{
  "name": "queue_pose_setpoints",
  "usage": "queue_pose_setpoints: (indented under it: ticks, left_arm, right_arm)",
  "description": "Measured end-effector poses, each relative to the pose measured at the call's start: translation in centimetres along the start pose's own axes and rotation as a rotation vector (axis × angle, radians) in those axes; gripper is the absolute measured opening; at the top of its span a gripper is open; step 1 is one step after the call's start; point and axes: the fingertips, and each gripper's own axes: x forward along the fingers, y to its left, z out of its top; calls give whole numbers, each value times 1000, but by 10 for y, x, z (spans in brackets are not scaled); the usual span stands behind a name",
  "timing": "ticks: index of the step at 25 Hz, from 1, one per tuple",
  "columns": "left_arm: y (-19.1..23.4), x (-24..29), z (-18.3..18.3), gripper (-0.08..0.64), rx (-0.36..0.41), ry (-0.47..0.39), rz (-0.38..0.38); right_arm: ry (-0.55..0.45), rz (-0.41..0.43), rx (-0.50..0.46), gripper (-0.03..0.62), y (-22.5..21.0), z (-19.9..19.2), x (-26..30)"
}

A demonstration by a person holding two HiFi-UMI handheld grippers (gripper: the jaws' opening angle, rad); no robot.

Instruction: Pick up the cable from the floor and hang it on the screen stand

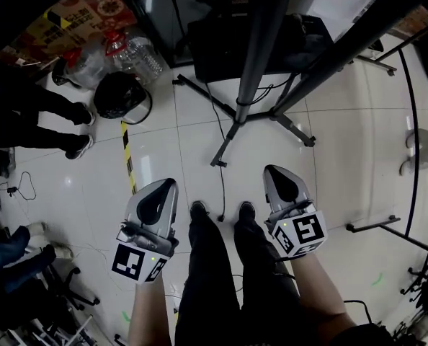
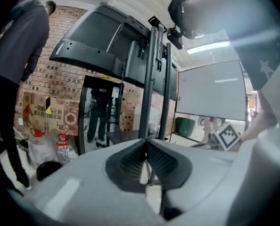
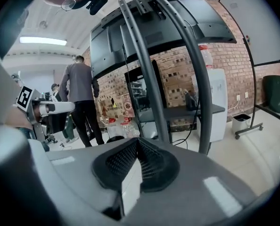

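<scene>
Lying on the pale floor (image 1: pixel 163 143), the thin black cable (image 1: pixel 220 171) is running almost straight away from the person: its near end is sitting just ahead of the shoes (image 1: pixel 198 209), in the gap between them, and its far end is reaching up toward the foot of the screen stand (image 1: pixel 261 49). Its long axis is therefore pointing the same way both tongs are pointing, not lying across them. The left tongs (image 1: pixel 160 197) are hovering off to one side of that line and the right tongs (image 1: pixel 282 186) off to the other, well above the floor, and neither is looking clearly nearer to the cable than its fellow. Both are showing their ribbed pads meeting at the tips in their own views, so each is closed with nothing between the jaws. The stand is rising directly ahead, its dark posts and the back of the screen filling both gripper views. Whichever tongs are going down for the cable will probably be needing to open and turn across its length first.
</scene>
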Motion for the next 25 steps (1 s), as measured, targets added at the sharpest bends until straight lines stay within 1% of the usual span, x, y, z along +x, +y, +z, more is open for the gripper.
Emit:
queue_pose_setpoints:
  ticks: [3, 5, 10, 15, 17, 20, 22, 25]
  left_arm:
    - [22, 13, -32, 2, -17, 13, -1]
    - [34, 18, -53, 2, -32, 25, 3]
    - [48, 19, -112, 2, -43, 99, -10]
    - [60, 17, -170, 2, -79, 148, -20]
    - [66, 17, -189, 2, -91, 172, -11]
    - [79, 14, -217, 2, -74, 224, -5]
    - [89, 16, -231, 2, -78, 219, -4]
    - [106, 21, -257, 2, -108, 199, 17]
  right_arm:
    - [36, -7, 38, 8, -1, -36, 28]
    - [63, -7, 42, 9, -2, -62, 48]
    - [162, -2, 48, 13, -4, -131, 84]
    - [257, -12, 64, 44, -16, -198, 110]
    - [293, -18, 77, 60, -21, -223, 121]
    - [316, -22, 75, 64, -28, -253, 141]
    - [329, -28, 75, 64, -33, -273, 155]
    - [363, -42, 89, 64, -44, -310, 175]
